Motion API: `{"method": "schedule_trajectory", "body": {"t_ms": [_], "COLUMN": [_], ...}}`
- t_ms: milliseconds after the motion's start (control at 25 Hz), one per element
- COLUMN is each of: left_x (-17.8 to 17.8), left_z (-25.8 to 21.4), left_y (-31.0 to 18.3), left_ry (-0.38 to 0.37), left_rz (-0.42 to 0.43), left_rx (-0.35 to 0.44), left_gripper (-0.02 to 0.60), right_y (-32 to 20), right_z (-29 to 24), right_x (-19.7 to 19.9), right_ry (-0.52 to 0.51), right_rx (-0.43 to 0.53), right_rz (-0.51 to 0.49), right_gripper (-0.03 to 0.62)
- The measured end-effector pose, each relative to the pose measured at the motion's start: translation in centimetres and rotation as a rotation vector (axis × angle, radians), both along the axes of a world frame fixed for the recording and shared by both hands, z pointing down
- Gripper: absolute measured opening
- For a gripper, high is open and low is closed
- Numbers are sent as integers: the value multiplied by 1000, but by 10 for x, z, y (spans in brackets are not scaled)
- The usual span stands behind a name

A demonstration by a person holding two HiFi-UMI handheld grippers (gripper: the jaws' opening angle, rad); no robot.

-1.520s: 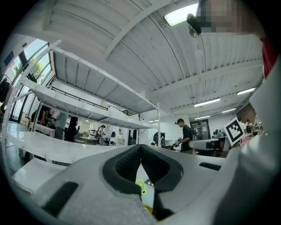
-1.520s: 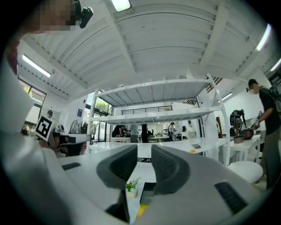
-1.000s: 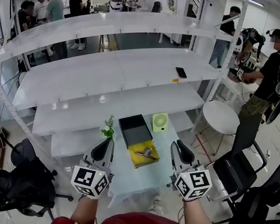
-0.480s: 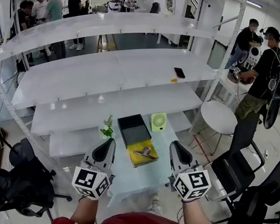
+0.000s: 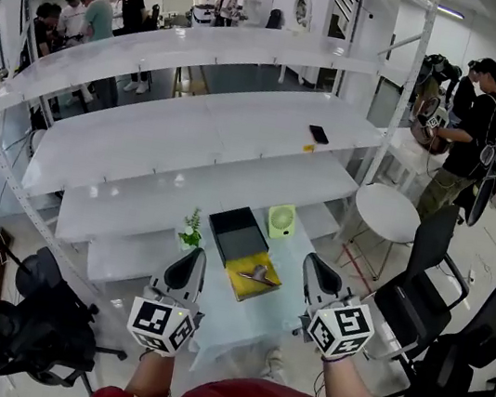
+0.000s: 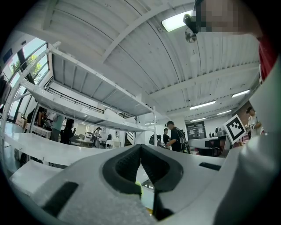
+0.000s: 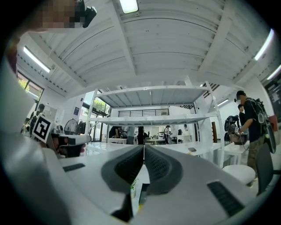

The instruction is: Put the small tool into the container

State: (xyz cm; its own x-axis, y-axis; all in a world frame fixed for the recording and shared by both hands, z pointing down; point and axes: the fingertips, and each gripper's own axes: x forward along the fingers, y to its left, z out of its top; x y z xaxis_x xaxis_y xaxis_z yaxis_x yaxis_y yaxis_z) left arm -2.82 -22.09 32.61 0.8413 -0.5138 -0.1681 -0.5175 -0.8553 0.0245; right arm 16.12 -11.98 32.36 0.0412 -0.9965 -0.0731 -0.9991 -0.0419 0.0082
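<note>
In the head view a small metal tool (image 5: 260,273) lies on a yellow pad (image 5: 241,285) in the middle of a pale glass table (image 5: 251,321). Just behind the pad stands an open black container (image 5: 239,231). My left gripper (image 5: 191,256) hangs over the table's near left edge, shut and empty, short of the pad. My right gripper (image 5: 313,261) hovers at the table's right edge beside the pad; its jaws have closed tip to tip on nothing. In the left gripper view the left gripper (image 6: 140,147) has its pads together. The right gripper view shows the right gripper (image 7: 144,147) likewise.
A green fan (image 5: 281,218) and a small potted plant (image 5: 191,228) stand at the table's far corners. White shelves (image 5: 203,129) rise behind. Black office chairs (image 5: 418,306) stand at the right and one at the left (image 5: 49,320). People stand at the back.
The right gripper's jaws have drawn together. Both grippers stay at about the same places beside the pad. People at the back right have shifted.
</note>
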Motion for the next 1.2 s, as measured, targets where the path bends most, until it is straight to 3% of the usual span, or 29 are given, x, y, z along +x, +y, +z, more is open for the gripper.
{"method": "schedule_trajectory", "body": {"t_ms": [1200], "left_x": [3], "left_z": [0], "left_y": [6], "left_ry": [35], "left_rz": [14], "left_rx": [-38], "left_gripper": [-3], "right_y": [9], "right_z": [3], "right_x": [4], "right_ry": [-20], "right_rx": [-14], "right_rz": [-1], "right_gripper": [-8]}}
